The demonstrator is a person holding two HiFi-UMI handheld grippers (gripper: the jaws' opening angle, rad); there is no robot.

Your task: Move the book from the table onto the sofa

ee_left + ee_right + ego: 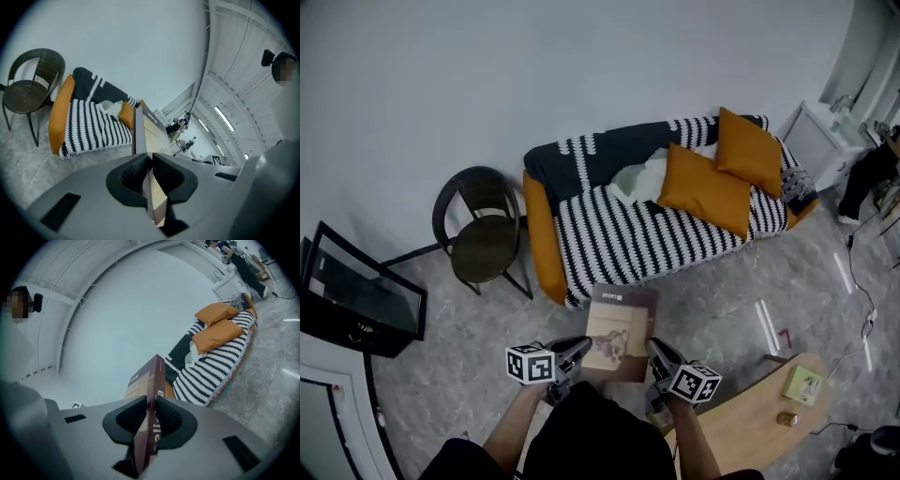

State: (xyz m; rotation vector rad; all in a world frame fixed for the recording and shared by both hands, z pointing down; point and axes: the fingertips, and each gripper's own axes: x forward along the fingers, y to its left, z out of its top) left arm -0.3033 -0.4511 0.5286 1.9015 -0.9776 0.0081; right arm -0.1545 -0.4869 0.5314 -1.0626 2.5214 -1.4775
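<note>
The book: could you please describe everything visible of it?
The book is thin, with a brown cover, a paler picture panel and a dark spine bearing pale lettering. It is closed, cover up, held in the air over the floor before the striped sofa. The left gripper clamps one side edge, the right gripper the other; nothing else touches it.

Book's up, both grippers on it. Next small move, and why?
Probably carry the book forward toward the sofa: left gripper and right gripper both clamp its edges, and it hangs over the floor, short of the sofa's front edge.
</note>
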